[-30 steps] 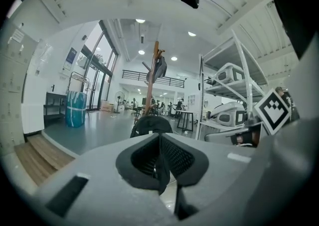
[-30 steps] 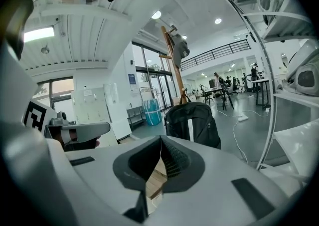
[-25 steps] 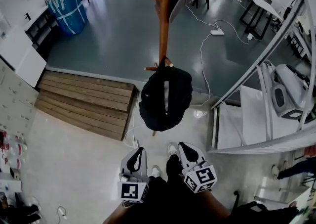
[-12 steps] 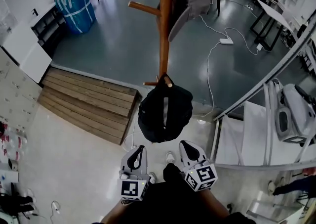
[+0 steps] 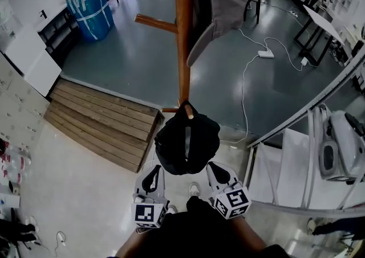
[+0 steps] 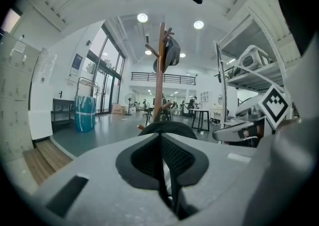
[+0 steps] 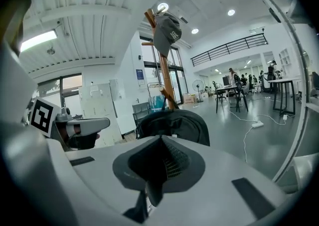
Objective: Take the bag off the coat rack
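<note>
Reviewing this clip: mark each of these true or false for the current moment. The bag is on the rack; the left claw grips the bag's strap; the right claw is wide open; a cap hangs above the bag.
1. The black bag hangs from a low peg of the wooden coat rack. True.
2. The left claw grips the bag's strap. False: it is shut with nothing between its jaws, and the bag is ahead of it.
3. The right claw is wide open. False: its jaws are together and hold nothing.
4. A grey cap hangs higher up on the rack than the bag. True.
</note>
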{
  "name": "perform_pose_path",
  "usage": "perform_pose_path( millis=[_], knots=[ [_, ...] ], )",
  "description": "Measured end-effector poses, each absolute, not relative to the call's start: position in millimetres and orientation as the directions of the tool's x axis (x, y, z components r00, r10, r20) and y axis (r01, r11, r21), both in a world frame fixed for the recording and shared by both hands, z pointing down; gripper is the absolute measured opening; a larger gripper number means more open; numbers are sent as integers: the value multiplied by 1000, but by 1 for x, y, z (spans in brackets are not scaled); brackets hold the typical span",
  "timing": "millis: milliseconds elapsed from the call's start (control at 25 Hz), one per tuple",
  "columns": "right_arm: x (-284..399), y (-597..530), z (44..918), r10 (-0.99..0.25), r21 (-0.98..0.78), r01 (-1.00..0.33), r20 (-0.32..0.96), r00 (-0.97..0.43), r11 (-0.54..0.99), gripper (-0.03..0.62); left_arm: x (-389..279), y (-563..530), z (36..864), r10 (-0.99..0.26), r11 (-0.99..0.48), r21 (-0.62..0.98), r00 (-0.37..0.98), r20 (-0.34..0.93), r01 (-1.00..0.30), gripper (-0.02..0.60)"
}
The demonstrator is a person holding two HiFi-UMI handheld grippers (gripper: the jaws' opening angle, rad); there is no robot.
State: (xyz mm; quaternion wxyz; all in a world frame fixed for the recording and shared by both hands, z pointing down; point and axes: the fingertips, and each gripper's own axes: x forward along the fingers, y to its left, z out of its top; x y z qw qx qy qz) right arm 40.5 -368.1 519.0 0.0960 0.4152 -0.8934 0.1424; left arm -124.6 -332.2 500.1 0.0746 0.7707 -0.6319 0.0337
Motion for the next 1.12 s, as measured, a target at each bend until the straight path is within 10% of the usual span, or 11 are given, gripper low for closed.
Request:
perform_pose_path(
  millis=[1120],
  knots=[
    [73,-497,544,-601,-87,-679,393,-696,729,206,-138,-441,550,-911,-286,-34,260,320,-958,212]
  ],
)
